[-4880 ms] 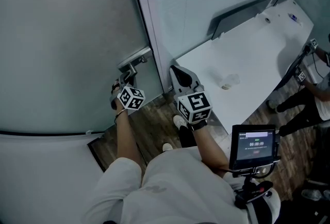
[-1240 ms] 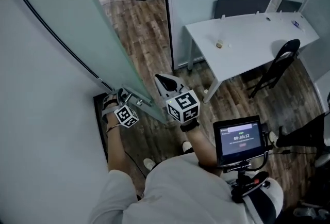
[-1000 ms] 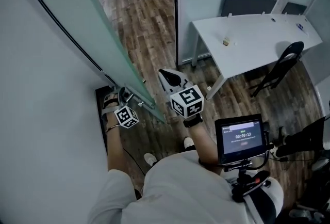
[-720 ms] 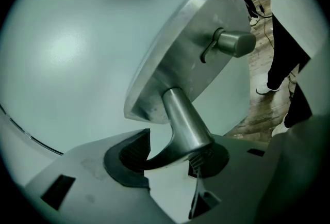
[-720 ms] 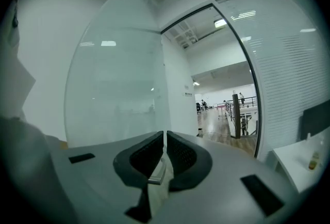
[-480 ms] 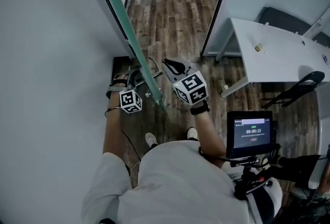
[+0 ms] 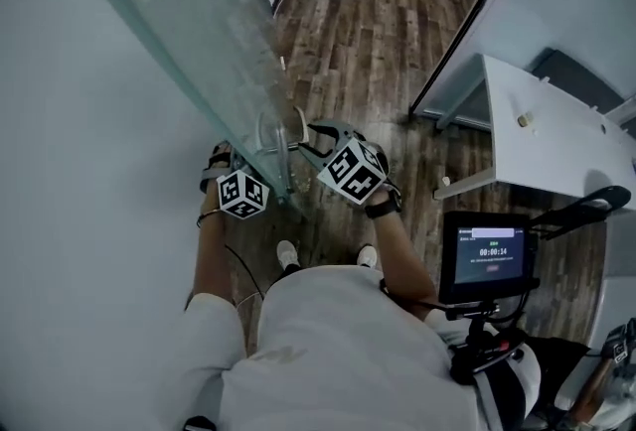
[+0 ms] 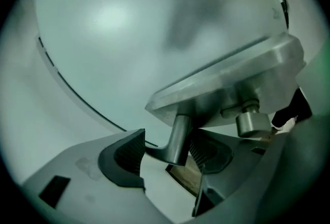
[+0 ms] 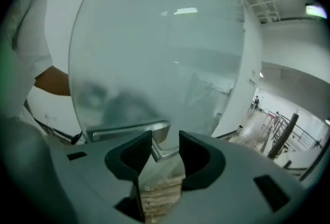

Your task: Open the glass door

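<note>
The glass door (image 7: 199,52) is standing swung open between the left gripper (image 8: 166,152) and right gripper (image 9: 165,153), whose jaws, just having been opening, are loosely straddling its lever handles (image 8: 178,138), so the release appears to be finishing and withdrawing both straight back is likely coming next.

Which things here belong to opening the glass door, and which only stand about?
For the job: glass door, its metal handle, left gripper and right gripper, both with fingers just opened, handle between them.
Standing about: white table, black chair, screen.
</note>
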